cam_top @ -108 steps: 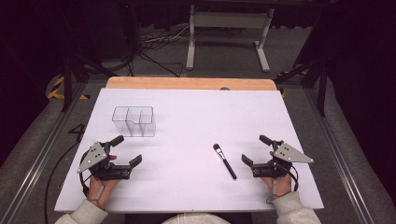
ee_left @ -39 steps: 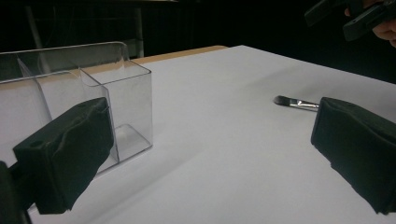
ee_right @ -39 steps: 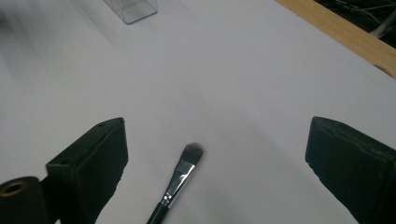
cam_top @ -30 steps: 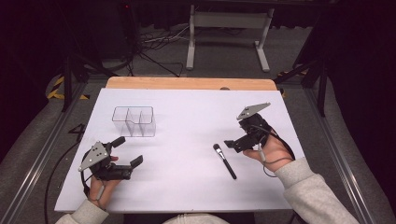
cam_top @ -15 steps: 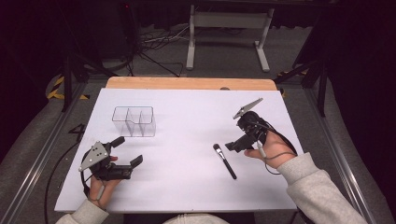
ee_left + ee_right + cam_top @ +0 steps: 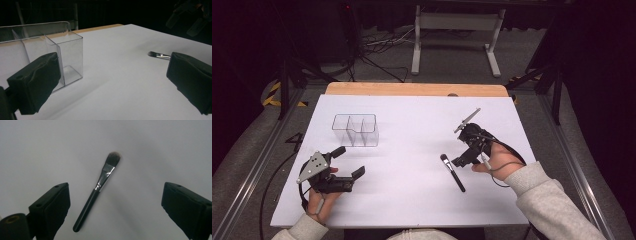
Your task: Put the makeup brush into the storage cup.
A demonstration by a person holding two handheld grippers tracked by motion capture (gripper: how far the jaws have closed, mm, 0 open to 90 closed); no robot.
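Observation:
A black-handled makeup brush lies flat on the white table sheet, bristles toward the far left. My right gripper hovers just right of it, tilted down over it and open. In the right gripper view the brush lies between the wide-apart jaws, nearer the left one, and my right gripper touches nothing. My left gripper rests open near the front left. In the left gripper view my left gripper faces the brush and a clear organizer.
The clear acrylic organizer with several compartments stands at the back left of the white sheet. A wooden table edge runs along the far side. Beyond it are a metal stand and floor cables.
My right gripper has left the front right of the table, moved forward and left, and tipped down over the brush. The left gripper and the brush have stayed put.

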